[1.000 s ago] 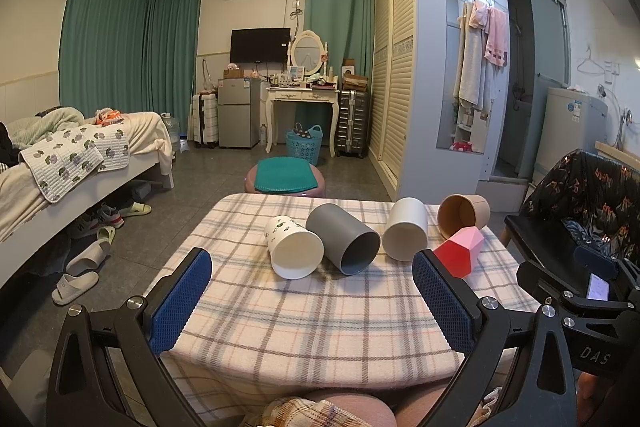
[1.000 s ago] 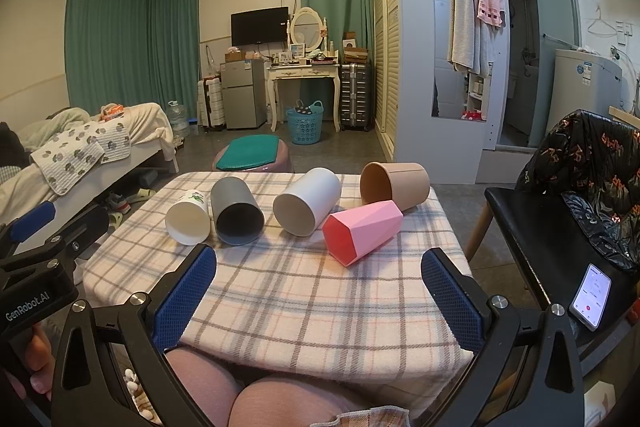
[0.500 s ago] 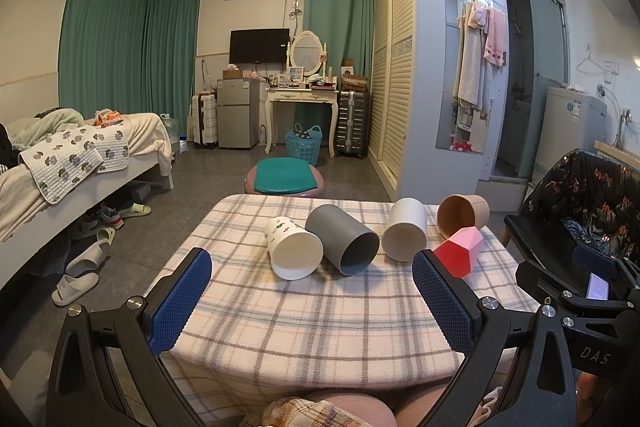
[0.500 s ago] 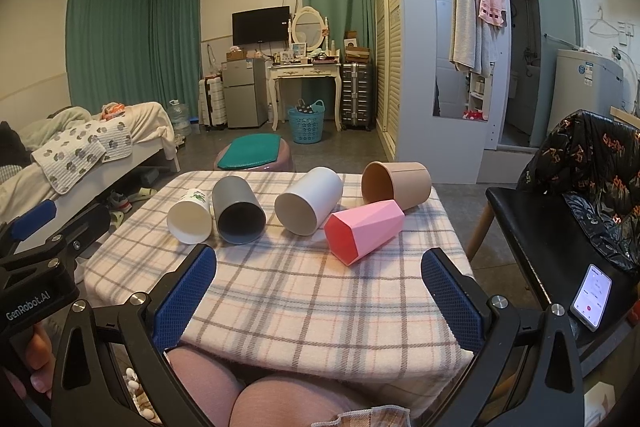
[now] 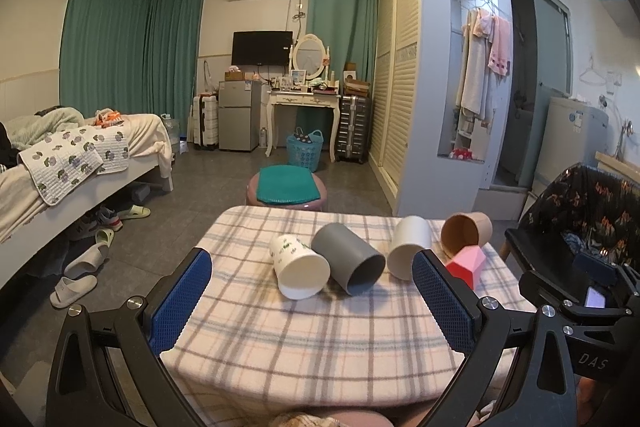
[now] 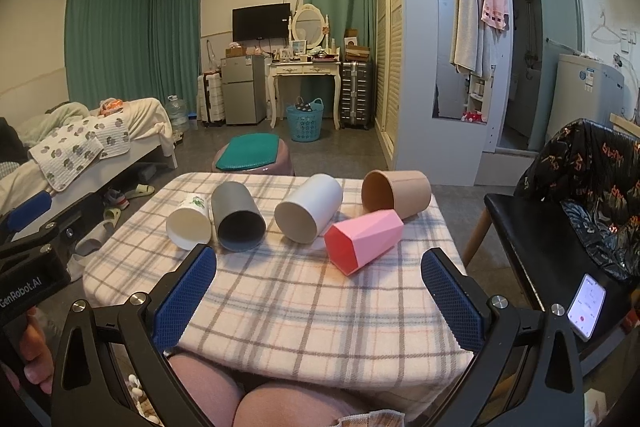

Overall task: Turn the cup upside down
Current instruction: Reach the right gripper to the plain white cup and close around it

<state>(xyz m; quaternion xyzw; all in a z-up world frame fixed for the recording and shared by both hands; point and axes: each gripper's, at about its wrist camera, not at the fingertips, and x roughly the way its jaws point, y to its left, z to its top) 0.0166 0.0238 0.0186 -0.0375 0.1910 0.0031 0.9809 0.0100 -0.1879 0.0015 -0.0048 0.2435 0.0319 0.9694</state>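
My left gripper (image 5: 312,299) has its blue-padded fingers (image 5: 182,301) spread wide with nothing between them, held over the near edge of the bench (image 5: 304,347), a small surface draped in a plaid cloth. My right gripper (image 6: 318,295) is the same: fingers (image 6: 450,297) fully apart, gripping nothing, over the near edge further to the right.

Five cups lie on their sides in a rough row across the far half of the bench, all with their mouths turned toward me. From the left edge: a white paper cup with a green print (image 6: 189,221), then a grey plastic cylindrical cup (image 6: 237,221) just beside it and seemingly touching, then a plain white cylindrical cup (image 6: 308,213) set apart by a small gap. Near the far right corner lies a tan cup (image 6: 396,195), and in front of it a pink faceted cup (image 6: 362,241), tilted diagonally; whether these two touch I cannot tell.

A black chair with a floral cover (image 6: 568,211) stands beyond the right edge, a lit phone (image 6: 586,305) on its seat.
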